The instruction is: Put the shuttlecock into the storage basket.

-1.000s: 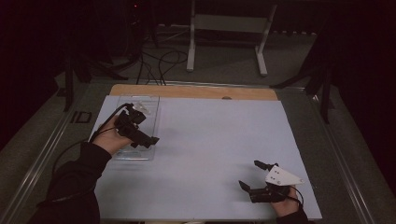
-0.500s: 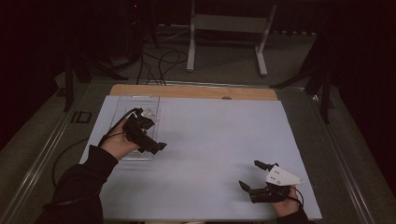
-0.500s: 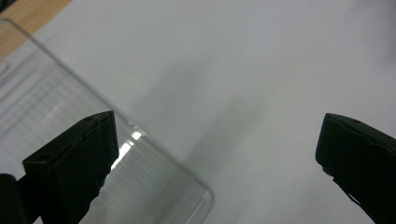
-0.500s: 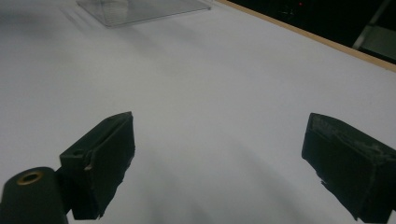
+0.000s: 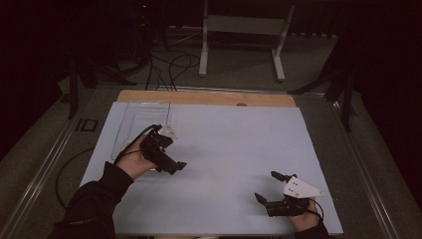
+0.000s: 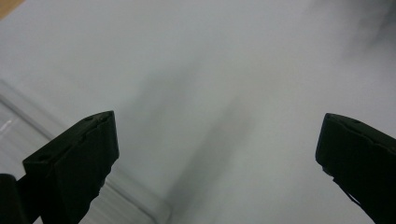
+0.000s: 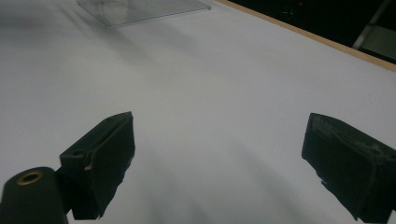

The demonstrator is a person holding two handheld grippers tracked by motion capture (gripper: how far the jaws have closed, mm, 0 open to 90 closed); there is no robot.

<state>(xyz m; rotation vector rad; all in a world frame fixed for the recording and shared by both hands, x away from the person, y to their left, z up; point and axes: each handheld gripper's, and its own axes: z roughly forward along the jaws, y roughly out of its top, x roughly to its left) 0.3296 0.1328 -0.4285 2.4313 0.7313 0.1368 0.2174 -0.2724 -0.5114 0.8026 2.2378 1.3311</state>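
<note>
Now the left gripper (image 5: 174,167), released and empty, is being drawn off the clear tray (image 5: 130,124) toward the desk's middle; the right gripper (image 5: 266,186) is being held released.

Two tools (image 5: 175,166) (image 5: 266,188), one clear tray (image 5: 134,119), one table (image 5: 239,149).

No text, label, brand, number or sign can be read anywhere: the white table sheet (image 5: 224,149), the clear plastic tray (image 5: 137,119) at the upper left of the sheet and the grey plate of the right gripper (image 5: 268,186) at the lower right all look blank.
</note>
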